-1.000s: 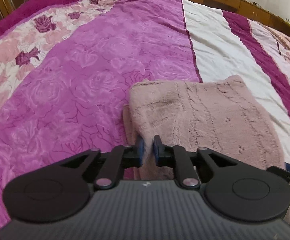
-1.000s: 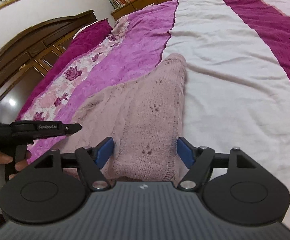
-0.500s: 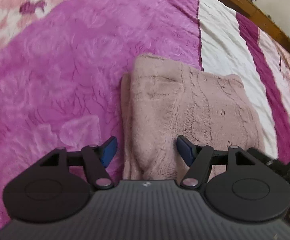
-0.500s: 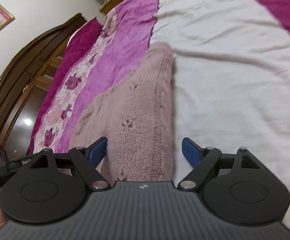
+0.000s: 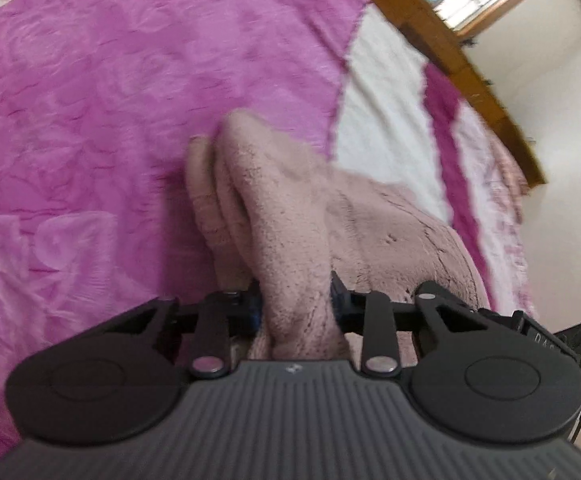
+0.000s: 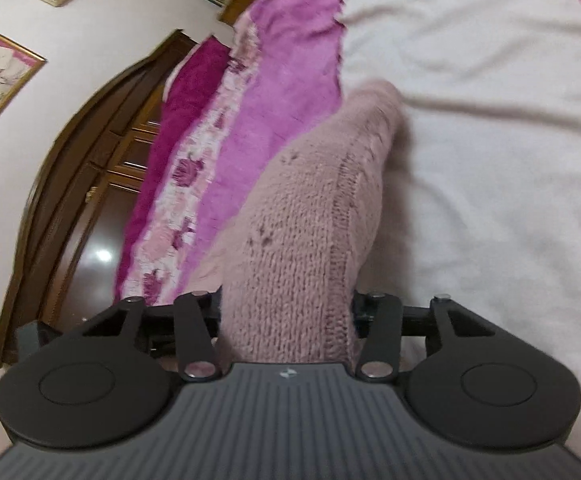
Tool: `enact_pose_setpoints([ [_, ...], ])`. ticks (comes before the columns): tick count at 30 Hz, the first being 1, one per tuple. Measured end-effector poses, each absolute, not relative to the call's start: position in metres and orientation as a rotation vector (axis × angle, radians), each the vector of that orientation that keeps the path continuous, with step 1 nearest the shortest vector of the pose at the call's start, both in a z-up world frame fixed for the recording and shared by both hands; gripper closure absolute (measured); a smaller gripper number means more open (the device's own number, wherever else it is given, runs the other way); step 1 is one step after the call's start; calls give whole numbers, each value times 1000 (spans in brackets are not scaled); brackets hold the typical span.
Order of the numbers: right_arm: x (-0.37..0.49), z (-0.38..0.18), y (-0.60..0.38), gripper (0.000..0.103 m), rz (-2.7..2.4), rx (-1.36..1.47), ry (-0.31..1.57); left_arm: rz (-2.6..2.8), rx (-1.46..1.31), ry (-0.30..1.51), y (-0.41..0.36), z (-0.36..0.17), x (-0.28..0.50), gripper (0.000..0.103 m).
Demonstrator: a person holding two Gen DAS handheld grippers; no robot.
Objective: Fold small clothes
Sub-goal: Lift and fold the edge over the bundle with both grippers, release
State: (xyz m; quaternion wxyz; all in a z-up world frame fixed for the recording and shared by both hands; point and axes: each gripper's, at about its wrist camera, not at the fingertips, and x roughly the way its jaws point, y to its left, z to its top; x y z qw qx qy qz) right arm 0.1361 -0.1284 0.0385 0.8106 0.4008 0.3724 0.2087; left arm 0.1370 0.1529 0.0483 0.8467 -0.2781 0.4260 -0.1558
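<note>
Purple, white and floral striped bedspread fills both views. Dark carved wooden headboard at 9 o'clock in right view. Folded dusty-pink knit sweater on bedspread, bunched. Left gripper, right gripper: jaws just closed further, each pinching sweater fold.

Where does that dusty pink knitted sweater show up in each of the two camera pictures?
Left wrist view: dusty pink knitted sweater at centre, bunched between the left gripper jaws.
Right wrist view: sweater at centre, running up from the right gripper, which clamps it.
Shared landmark: the bedspread's white stripe beside the sweater.
</note>
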Motion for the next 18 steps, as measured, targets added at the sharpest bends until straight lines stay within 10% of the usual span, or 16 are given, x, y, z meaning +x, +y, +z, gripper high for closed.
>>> enact_pose_setpoints([
  [11,43,115,-203,51,359,749,773,-549,-569,923,80,71,76,72],
  [18,-13,56,-241,49,201,772,920,-507,-276,970,34,44,49,71],
])
